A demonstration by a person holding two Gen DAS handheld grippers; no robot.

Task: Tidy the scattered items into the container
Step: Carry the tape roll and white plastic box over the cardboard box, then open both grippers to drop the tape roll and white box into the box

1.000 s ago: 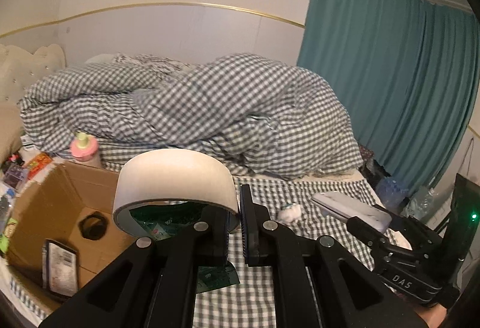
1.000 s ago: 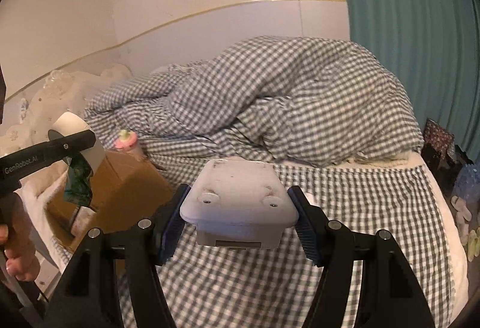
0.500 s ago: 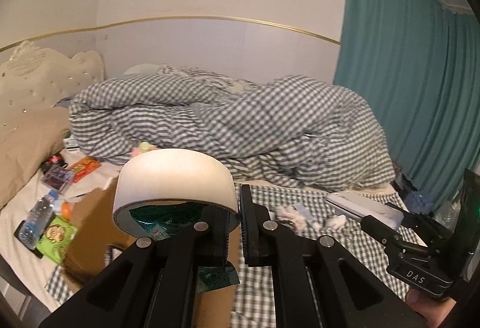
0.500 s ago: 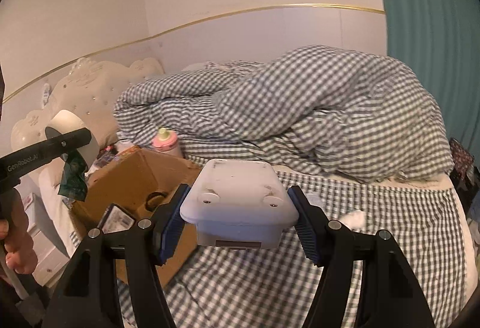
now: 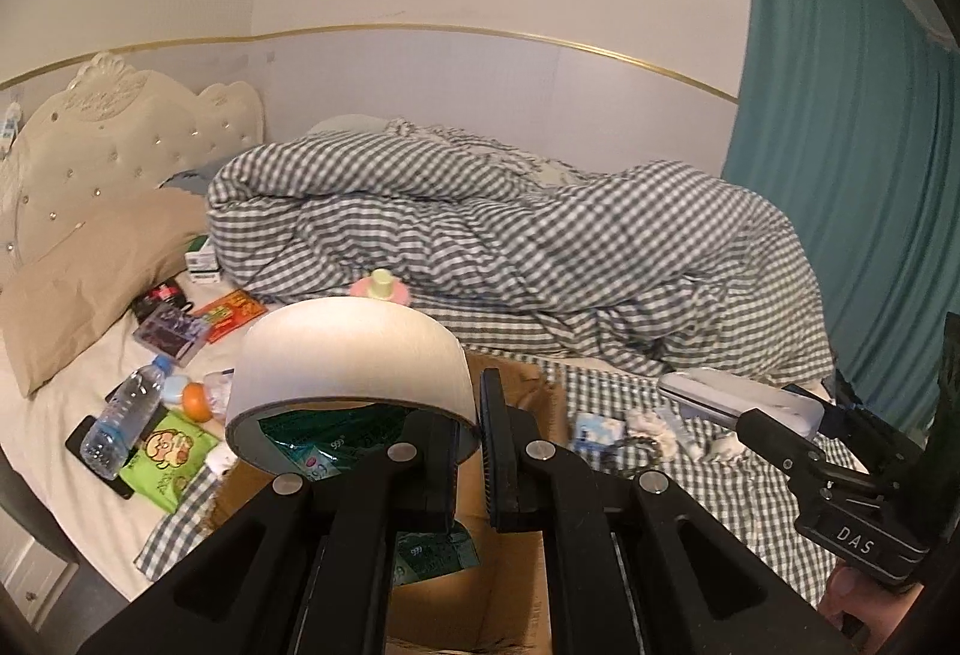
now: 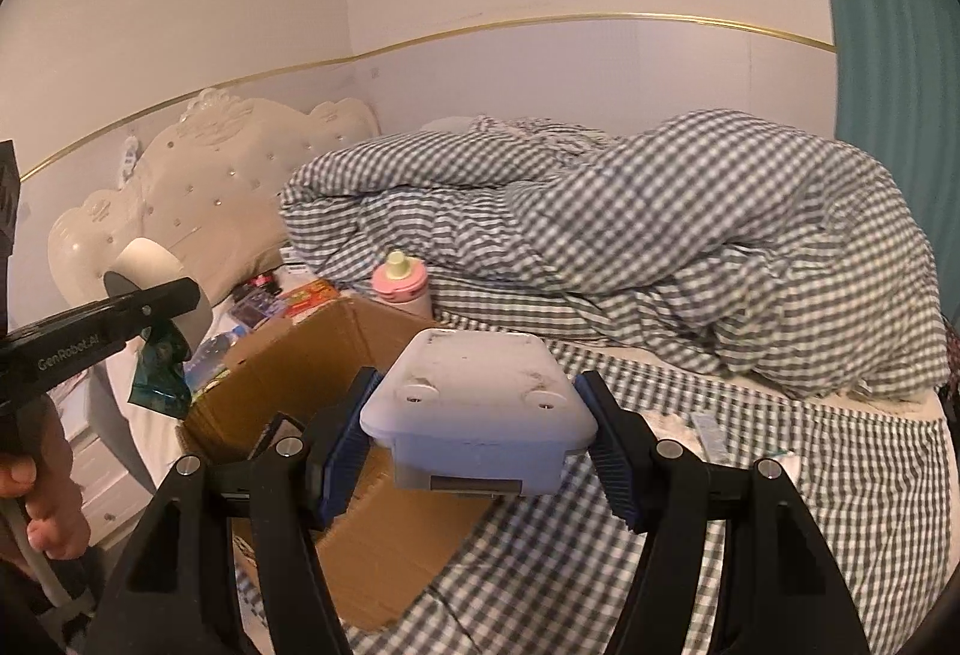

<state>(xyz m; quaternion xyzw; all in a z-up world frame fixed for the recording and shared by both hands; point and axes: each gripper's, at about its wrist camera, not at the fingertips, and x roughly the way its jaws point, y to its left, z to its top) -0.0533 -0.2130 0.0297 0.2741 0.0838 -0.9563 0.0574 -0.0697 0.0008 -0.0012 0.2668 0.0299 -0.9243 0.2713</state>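
A wide roll of cream masking tape (image 5: 351, 361), matte on its outer face and dark on its inner ring, is clamped by its wall between the closed black fingers of the left gripper (image 5: 474, 466); a crinkled green foil sachet (image 5: 318, 445) is pinched in the same grip and hangs through the ring. The roll is held above the open cardboard box (image 6: 312, 355), whose brown corrugated flaps are spread on the bed. A white, rounded rectangular plastic device (image 6: 480, 403), scuffed and dusty on top with two small round feet, is gripped at its sides by the ribbed blue pads (image 6: 345, 442) of the right gripper (image 6: 477, 445), just beside the box's near flap. A pink-capped baby bottle (image 6: 401, 283) stands upright behind the box. A bunched grey-and-white gingham duvet (image 5: 540, 259) is heaped on a matching checked sheet (image 6: 780, 505). Nearer the tufted cream headboard (image 5: 114, 139) and a tan pillow (image 5: 90, 271), a clear plastic water bottle (image 5: 123, 424), a green snack packet (image 5: 165, 454) and a red packet (image 5: 231, 313) lie loose on the pale sheet. Plain walls carry a thin gold trim line, and a teal curtain (image 5: 840, 175) hangs at the right.
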